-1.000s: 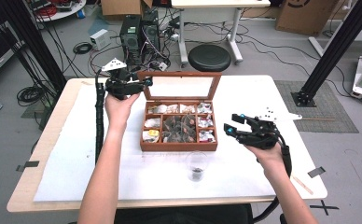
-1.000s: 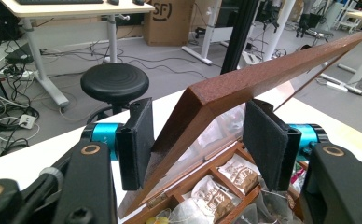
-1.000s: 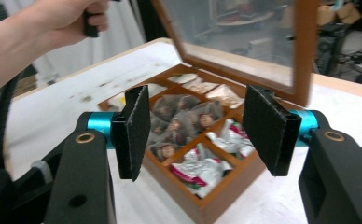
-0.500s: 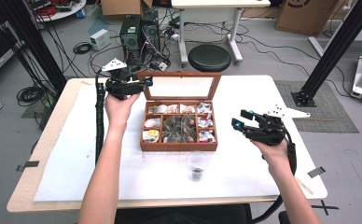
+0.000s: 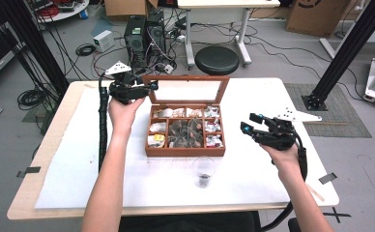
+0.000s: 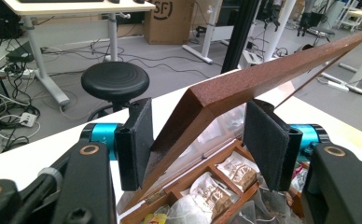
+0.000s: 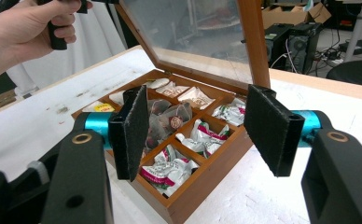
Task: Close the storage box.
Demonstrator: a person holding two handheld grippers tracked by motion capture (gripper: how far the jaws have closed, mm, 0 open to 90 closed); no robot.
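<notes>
A wooden box (image 5: 185, 151) sits at the centre of the tabletop (image 5: 253, 174), which is covered by a white sheet. Its glass-paned lid (image 5: 189, 90) stands raised at the far side, hinged along the back edge. The box is divided into compartments holding wrapped tea bags (image 7: 167, 169); darker pyramid bags fill the middle compartment. The left claw (image 5: 149, 87) is positioned at the upper left corner of the lid. In the left gripper view the lid frame (image 6: 244, 88) passes between the two black jaws; the left pad (image 6: 139, 140) lies against or just beside the wood, while the right pad stands apart from it, so the claw is released, not clenched on the lid. The right claw (image 5: 249, 123) is held above the tabletop to the right of the box, well apart from it, with its jaws spread wide and nothing between them. In the right gripper view it faces the open box from the front right corner. A clear glass cup (image 5: 204, 172) stands on the sheet just in front of the box, with something dark at its bottom
</notes>
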